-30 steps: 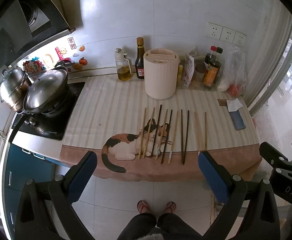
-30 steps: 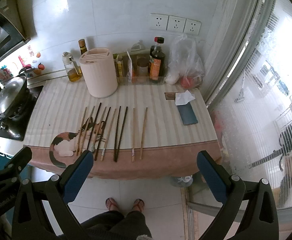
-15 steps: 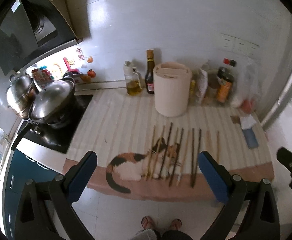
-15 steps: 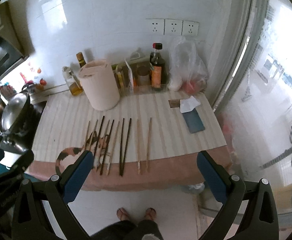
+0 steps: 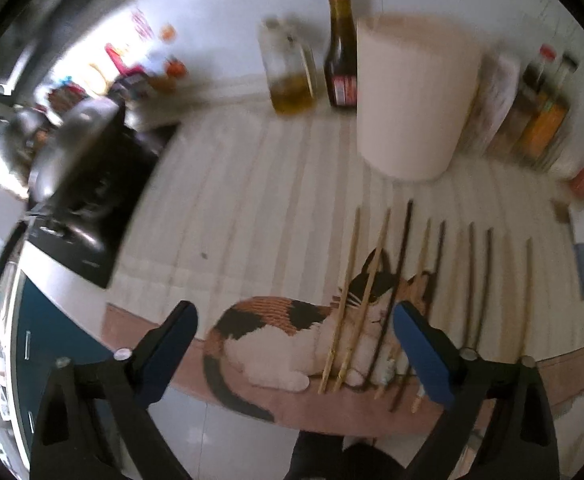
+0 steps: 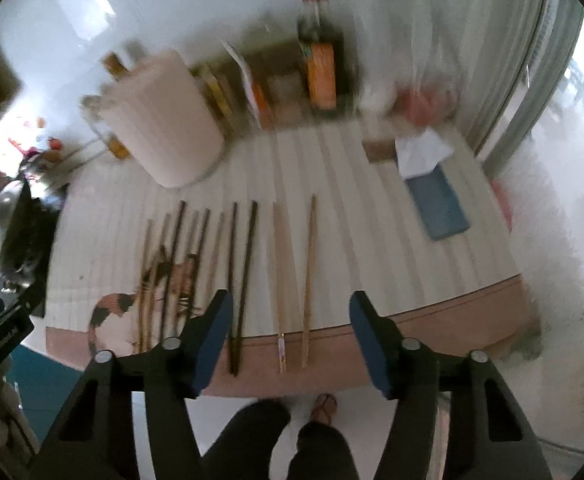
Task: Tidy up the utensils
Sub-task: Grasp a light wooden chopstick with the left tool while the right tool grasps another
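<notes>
The chopsticks [image 5: 408,284] are lying side by side in a row on the striped table [image 5: 252,200], some crossing its cat picture [image 5: 292,332], in front of the beige holder [image 5: 412,96]. The left hand-held gripper [image 5: 294,354] and right hand-held gripper [image 6: 290,336] are both hovering wide open, gripping nothing.

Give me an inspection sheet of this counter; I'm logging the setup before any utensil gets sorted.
Surface: striped cream cloth with a calico cat print, pink hem at the front edge.
Job's things: wooden and dark chopsticks lie side by side, untouched; tall cream utensil holder stands behind them.
Clutter: oil and sauce bottles, blue phone, white tissue, clear plastic bag.
Grippers: left hand-held gripper and right hand-held gripper both open, empty, above the front edge.
Cables: nothing seen.
Surroundings: black stove with steel pots, white tiled wall, window at right.
</notes>
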A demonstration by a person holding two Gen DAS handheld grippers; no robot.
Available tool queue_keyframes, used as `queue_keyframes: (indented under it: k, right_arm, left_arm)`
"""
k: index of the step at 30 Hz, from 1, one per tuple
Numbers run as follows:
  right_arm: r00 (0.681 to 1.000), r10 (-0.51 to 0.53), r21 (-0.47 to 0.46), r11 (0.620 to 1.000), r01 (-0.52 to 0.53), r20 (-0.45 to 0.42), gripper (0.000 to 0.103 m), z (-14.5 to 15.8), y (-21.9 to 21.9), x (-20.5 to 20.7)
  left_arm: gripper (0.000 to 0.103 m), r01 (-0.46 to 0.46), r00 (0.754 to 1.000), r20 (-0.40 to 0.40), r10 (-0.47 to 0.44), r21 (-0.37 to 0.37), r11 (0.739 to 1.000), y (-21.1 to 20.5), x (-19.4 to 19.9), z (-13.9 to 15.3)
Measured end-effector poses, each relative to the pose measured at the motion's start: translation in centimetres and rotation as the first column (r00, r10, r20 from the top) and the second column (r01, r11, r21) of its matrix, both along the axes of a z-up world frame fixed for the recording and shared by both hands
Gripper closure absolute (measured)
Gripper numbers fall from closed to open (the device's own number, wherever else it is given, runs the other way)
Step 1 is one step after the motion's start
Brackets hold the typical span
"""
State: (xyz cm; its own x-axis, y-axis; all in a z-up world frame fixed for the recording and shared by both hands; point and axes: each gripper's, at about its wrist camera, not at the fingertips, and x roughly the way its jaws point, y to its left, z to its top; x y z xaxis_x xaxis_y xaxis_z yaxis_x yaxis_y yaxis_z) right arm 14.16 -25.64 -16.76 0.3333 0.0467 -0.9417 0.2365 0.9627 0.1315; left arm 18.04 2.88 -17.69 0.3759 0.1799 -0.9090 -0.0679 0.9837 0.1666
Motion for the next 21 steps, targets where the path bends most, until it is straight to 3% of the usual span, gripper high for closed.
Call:
queue_keyframes:
  k: [7,10,13,15,17,18,21]
  right_arm:
    - [0.989,-0.081,0.002,0.997,0.082,-0.127,0.049,-7.6,-0.5,4.1]
    - [0.980,-0.105,0.014,0.994,0.109,-0.169,0.049,-10.1,-0.3,5.3]
    - [0.973,-0.122,0.007,0.992,0.126,-0.195,0.049,-11.6,-0.2,6.2]
    - [0.969,-0.131,-0.012,0.991,0.131,-0.210,0.049,-12.6,0.0,6.9]
    - [0.967,-0.128,-0.020,0.992,0.126,-0.219,0.049,-13.4,0.0,7.5]
    - [0.965,-0.130,-0.029,0.992,0.126,-0.227,0.049,-13.8,-0.1,7.8]
    - [0.957,-0.141,-0.043,0.990,0.134,-0.255,0.049,-15.1,-0.4,8.6]
  left_arm:
    - [0.031,0.070,0.979,-0.189,-0.082,-0.069,0.995,0.6,5.4,-8.9]
    - [0.032,0.111,0.965,-0.227,-0.131,-0.097,0.989,0.1,6.8,-11.5]
    - [0.042,0.147,0.952,-0.251,-0.172,-0.116,0.982,-0.5,7.5,-13.5]
    - [0.058,0.162,0.945,-0.265,-0.190,-0.125,0.979,-0.8,7.6,-14.2]
    - [0.063,0.172,0.948,-0.247,-0.200,-0.131,0.976,-0.9,7.5,-14.4]
    - [0.074,0.176,0.948,-0.242,-0.208,-0.148,0.973,-1.0,7.4,-14.4]
    - [0.088,0.162,0.952,-0.232,-0.199,-0.169,0.972,-1.0,7.0,-14.8]
